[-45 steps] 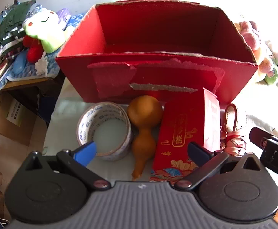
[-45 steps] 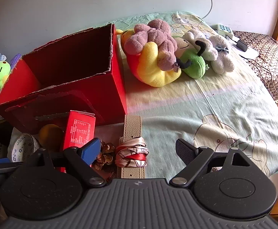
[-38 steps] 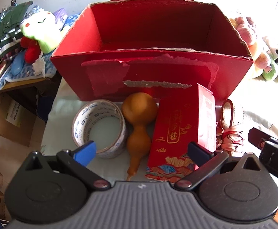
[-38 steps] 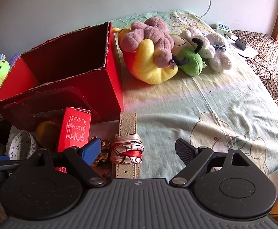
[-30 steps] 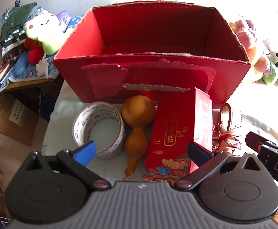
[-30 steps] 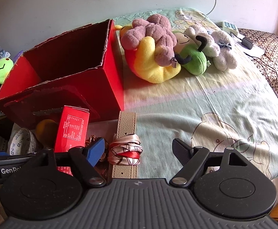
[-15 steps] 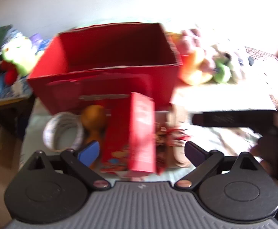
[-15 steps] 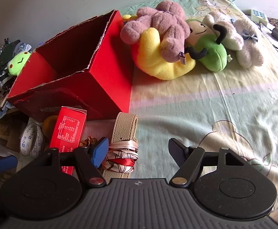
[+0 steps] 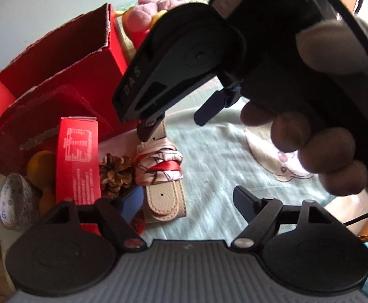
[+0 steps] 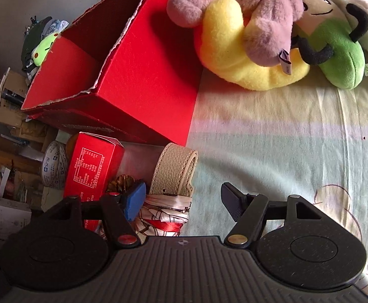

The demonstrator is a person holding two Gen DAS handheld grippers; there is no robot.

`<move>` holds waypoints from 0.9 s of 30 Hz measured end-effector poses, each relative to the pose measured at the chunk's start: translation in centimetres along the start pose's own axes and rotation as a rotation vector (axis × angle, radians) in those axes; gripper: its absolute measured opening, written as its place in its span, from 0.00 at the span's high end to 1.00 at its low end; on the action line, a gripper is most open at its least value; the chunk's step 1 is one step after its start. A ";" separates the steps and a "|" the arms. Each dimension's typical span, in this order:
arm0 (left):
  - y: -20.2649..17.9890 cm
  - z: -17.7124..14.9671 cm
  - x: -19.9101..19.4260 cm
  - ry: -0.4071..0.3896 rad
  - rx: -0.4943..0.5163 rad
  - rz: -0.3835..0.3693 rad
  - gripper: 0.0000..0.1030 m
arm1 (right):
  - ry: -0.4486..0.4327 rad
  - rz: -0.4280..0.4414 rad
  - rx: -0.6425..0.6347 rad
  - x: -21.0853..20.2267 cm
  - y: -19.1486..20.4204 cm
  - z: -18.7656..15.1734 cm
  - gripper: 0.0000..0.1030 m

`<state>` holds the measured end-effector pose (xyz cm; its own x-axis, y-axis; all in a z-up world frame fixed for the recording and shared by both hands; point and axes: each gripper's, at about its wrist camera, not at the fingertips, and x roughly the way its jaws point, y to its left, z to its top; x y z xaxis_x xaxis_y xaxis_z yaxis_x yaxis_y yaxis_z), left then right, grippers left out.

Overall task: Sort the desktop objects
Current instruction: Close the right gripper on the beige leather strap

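Only the left wrist view shows the right gripper (image 9: 177, 123) from outside, a hand (image 9: 317, 136) wrapped round its body, its 2 fingers spread above the beige belt (image 9: 165, 194). The right wrist view alone shows the plush toys (image 10: 247, 40) plainly. The left gripper (image 9: 187, 199) is likewise spread, holding nothing. The big red box (image 10: 123, 75) looks empty (its floor is only partly visible). In front of it lie the tape roll (image 9: 15, 202), gourd (image 9: 41, 164), small red carton (image 9: 78, 164), pine cone (image 9: 114, 173) and the ribbon-wrapped belt
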<state>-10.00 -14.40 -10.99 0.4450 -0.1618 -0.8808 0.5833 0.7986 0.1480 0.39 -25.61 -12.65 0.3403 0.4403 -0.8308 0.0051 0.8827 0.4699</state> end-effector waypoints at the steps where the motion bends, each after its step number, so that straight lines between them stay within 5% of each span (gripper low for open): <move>1: 0.0 -0.1 0.4 0.012 -0.009 0.009 0.22 | 0.009 0.007 -0.003 0.4 0.1 0.2 0.32; 5: 0.1 -0.4 1.8 0.038 -0.047 0.025 0.23 | 0.055 0.009 0.009 2.0 0.2 0.7 0.34; 8: -0.4 -0.4 2.2 0.034 -0.032 0.068 0.27 | 0.079 0.037 0.027 2.7 -0.2 0.6 0.53; 13: -1.2 -0.2 1.5 0.023 0.006 0.107 0.40 | 0.081 0.069 0.062 1.5 -1.9 0.6 0.58; 14: -1.4 -0.2 1.4 0.020 0.015 0.102 0.38 | 0.083 0.093 0.077 1.1 -2.4 0.6 0.66; 19: -2.1 0.4 1.9 0.013 0.028 0.090 0.35 | 0.082 0.126 0.128 0.1 -4.6 0.2 0.66; 23: -1.9 0.7 1.8 0.000 0.024 0.107 0.62 | 0.054 0.124 0.167 -1.5 -6.2 -0.2 0.65; 27: -1.6 0.9 0.8 -0.023 0.009 0.048 0.78 | 0.029 0.146 0.218 -3.7 -8.4 -0.3 0.67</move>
<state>-9.97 -16.38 -11.56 0.4877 -0.1368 -0.8622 0.5673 0.8003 0.1940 -1.22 -34.59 -13.60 0.3254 0.5680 -0.7560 0.1612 0.7545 0.6362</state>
